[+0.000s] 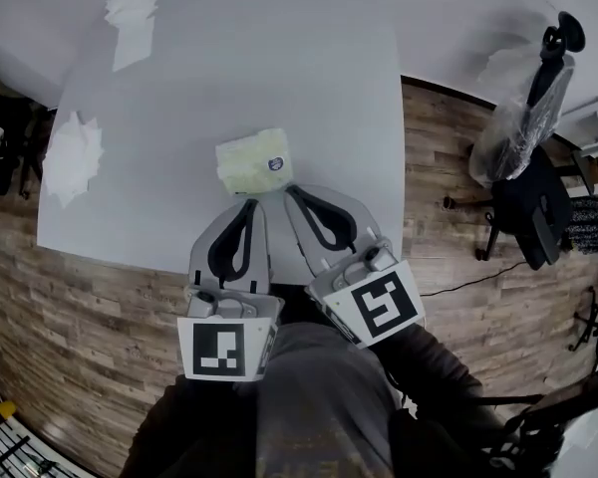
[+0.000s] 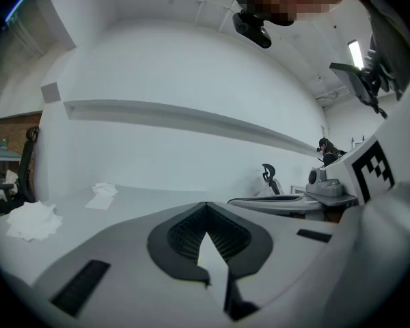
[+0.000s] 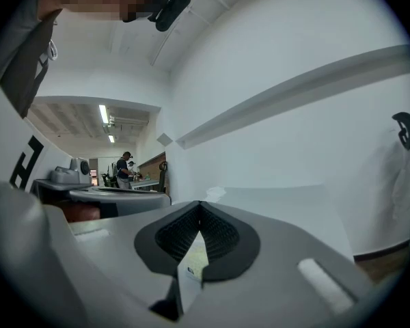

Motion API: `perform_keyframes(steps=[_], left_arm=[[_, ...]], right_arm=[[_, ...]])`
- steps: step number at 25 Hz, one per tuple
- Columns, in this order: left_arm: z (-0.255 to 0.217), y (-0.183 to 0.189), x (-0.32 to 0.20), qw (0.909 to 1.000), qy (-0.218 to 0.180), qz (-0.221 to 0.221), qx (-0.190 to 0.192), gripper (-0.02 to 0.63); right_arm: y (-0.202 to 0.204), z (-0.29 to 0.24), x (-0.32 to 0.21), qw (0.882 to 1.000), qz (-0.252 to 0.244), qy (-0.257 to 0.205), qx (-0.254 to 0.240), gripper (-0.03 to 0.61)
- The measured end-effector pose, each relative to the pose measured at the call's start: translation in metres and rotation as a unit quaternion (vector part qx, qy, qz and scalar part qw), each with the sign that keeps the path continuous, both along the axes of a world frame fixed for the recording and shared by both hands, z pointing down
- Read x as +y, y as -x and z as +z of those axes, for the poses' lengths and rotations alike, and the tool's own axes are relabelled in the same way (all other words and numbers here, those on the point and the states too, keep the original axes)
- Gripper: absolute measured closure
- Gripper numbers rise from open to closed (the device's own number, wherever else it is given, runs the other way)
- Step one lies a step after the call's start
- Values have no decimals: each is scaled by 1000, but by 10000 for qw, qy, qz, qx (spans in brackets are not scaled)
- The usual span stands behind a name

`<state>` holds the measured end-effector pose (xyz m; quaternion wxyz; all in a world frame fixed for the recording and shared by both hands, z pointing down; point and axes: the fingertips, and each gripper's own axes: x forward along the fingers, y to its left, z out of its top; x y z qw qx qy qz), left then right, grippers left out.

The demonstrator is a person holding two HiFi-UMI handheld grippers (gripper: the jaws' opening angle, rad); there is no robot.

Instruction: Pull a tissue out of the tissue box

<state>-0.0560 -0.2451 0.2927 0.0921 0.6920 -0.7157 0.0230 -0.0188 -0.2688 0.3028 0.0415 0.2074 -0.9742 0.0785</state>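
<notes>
A pale yellow-green tissue box (image 1: 253, 160) with a small blue label lies on the white table (image 1: 229, 58), near its front edge. My left gripper (image 1: 251, 204) is just short of the box's near side, its tips meeting with nothing between them. To its right, my right gripper (image 1: 291, 189) is also shut and empty, its tips by the box's near right corner. In the left gripper view the left gripper (image 2: 205, 205) shows its jaws closed at the apex. A sliver of the tissue box (image 3: 190, 262) shows through the gap behind the closed tips of the right gripper (image 3: 199, 203).
Pulled-out tissues lie in a crumpled heap (image 1: 72, 152) at the table's left edge and in a second heap (image 1: 132, 10) at the far left. An office chair wrapped in plastic (image 1: 526, 118) stands on the wood floor (image 1: 439, 167) to the right of the table.
</notes>
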Motion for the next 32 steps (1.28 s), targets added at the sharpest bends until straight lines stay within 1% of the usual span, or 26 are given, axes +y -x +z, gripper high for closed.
perform_keyframes(steps=[5,8,10,11,14,19,23,25,26,29,32], left_arm=[[51,16,-25,9989,287,-59,361,615],[75,28,-43,9976,439,-200,493,615],[89,34,-52,9967,538,-256,557,615],[95,35,-56,9962,592,-269,583,615],[108,38,-63,9949,712,-296,646,615],[122,46,-67,9930,861,-355,724,615],[134,47,-67,9920,1007,-198,732,615],[139,48,-68,9915,1039,-192,755,615],[141,49,-68,9913,1051,-204,769,615],[147,51,-68,9908,1074,-221,795,615],[146,53,-67,9906,1089,-235,790,615]], right_arm=[[11,44,-26,9993,-51,174,312,571],[18,64,-43,9985,-177,318,412,544],[25,77,-52,9975,-345,339,525,513],[28,83,-55,9968,-437,310,598,490],[35,102,-63,9940,-620,177,879,461],[49,126,-73,9881,-793,-118,1313,430],[60,142,-74,9828,-926,-281,1571,433],[63,149,-72,9799,-1010,-330,1688,447],[64,151,-72,9791,-1034,-350,1718,464],[65,152,-71,9795,-1028,-379,1691,571],[65,145,-69,9805,-1020,-379,1638,575]])
